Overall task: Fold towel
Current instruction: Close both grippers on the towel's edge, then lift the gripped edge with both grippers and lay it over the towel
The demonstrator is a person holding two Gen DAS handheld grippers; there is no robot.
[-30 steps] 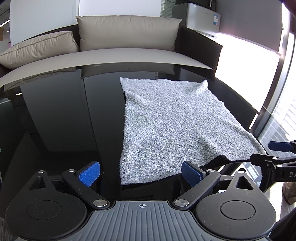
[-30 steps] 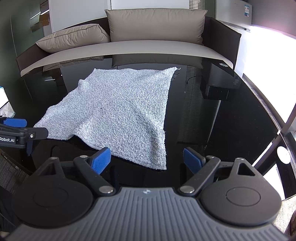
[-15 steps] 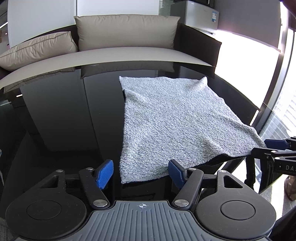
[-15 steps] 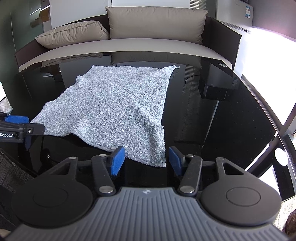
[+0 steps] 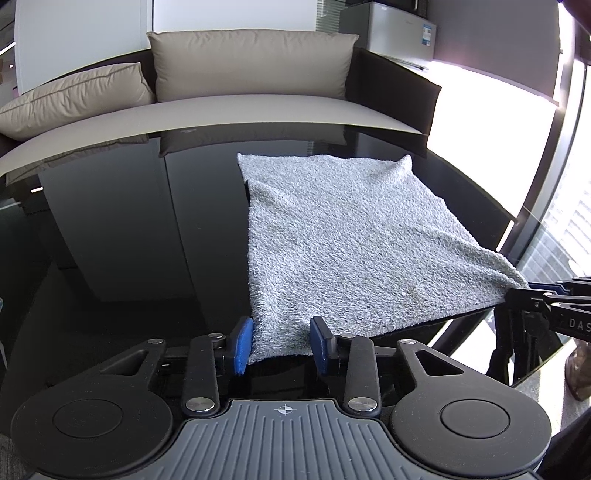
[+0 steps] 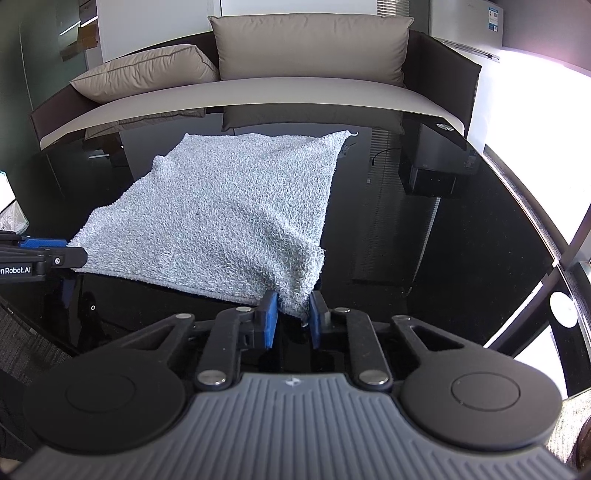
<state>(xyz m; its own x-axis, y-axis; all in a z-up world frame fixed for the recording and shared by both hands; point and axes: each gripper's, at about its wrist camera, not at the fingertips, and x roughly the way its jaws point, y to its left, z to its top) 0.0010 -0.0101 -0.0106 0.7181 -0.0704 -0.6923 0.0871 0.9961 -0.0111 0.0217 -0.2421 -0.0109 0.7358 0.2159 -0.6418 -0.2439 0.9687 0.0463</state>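
A grey terry towel [image 5: 351,236] [image 6: 229,206] lies spread on a glossy black table [image 5: 129,240]. My left gripper [image 5: 281,343] has the towel's near left corner between its blue pads; the jaws are closing and both pads touch the cloth. My right gripper [image 6: 293,321] is closing on the near right corner, which is bunched up between its pads. Each gripper shows in the other's view: the right gripper [image 5: 543,299] at the towel's right corner, the left gripper [image 6: 55,254] at its left corner.
A sofa [image 5: 221,107] with beige cushions [image 6: 310,44] stands just behind the table's far edge. A small grey fridge [image 5: 399,29] is at the back right, beside bright windows. Bare black tabletop [image 6: 443,240] lies on both sides of the towel.
Both grippers' jaws have narrowed from wide open onto the towel's near corners, and the cloth between the right pads has bunched up. Neither hand has shifted.
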